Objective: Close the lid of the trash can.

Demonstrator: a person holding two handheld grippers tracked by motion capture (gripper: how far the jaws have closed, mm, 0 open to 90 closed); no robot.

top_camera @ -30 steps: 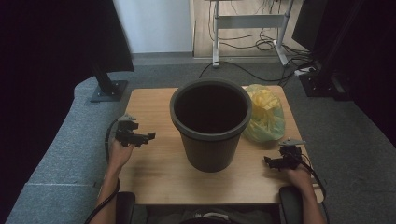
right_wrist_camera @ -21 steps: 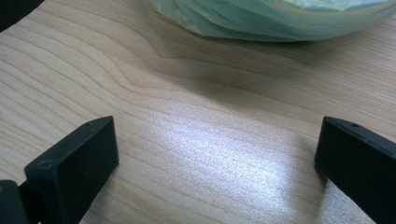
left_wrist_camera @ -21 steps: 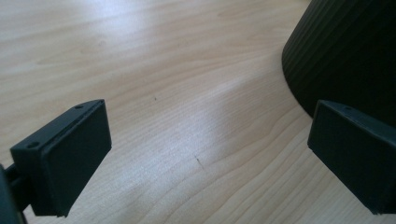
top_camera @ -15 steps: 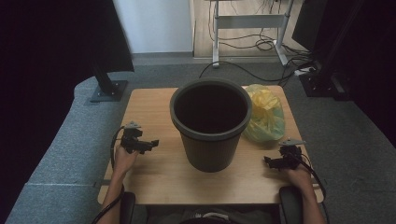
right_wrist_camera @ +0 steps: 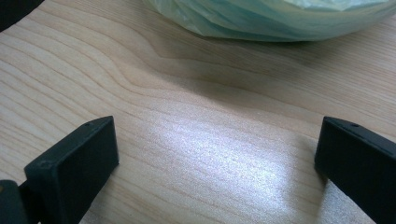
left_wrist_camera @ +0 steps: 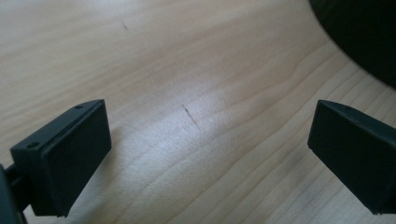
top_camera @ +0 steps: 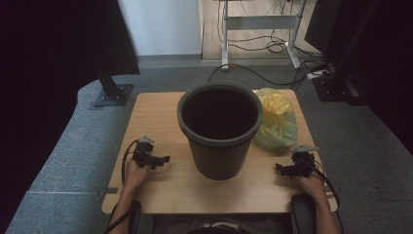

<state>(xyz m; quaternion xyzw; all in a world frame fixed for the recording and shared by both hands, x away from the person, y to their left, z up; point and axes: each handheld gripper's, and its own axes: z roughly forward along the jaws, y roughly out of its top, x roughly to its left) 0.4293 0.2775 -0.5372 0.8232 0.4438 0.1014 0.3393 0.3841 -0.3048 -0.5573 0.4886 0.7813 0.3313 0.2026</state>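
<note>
A large dark bucket [top_camera: 219,129] stands upright in the middle of the wooden table [top_camera: 160,117], its inside dark. Behind it to the right lies a yellow-green plastic bag [top_camera: 276,120], touching the bucket's side. My left gripper [top_camera: 163,159] rests low over the table left of the bucket, open, with bare wood between its jaws [left_wrist_camera: 205,140]; the bucket's wall [left_wrist_camera: 364,37] shows at the upper right. My right gripper [top_camera: 278,168] sits near the front right, open, facing the bag [right_wrist_camera: 280,18] with nothing between its jaws.
The table ends close behind both hands at the front edge [top_camera: 219,208]. Grey carpet [top_camera: 73,146] surrounds the table. A monitor stand base [top_camera: 113,93] stands on the floor at the back left, and cables [top_camera: 263,46] lie beyond the table.
My left gripper has moved toward the front edge and rightward, closer to the bucket. The right gripper, bucket and bag have stayed in place.
</note>
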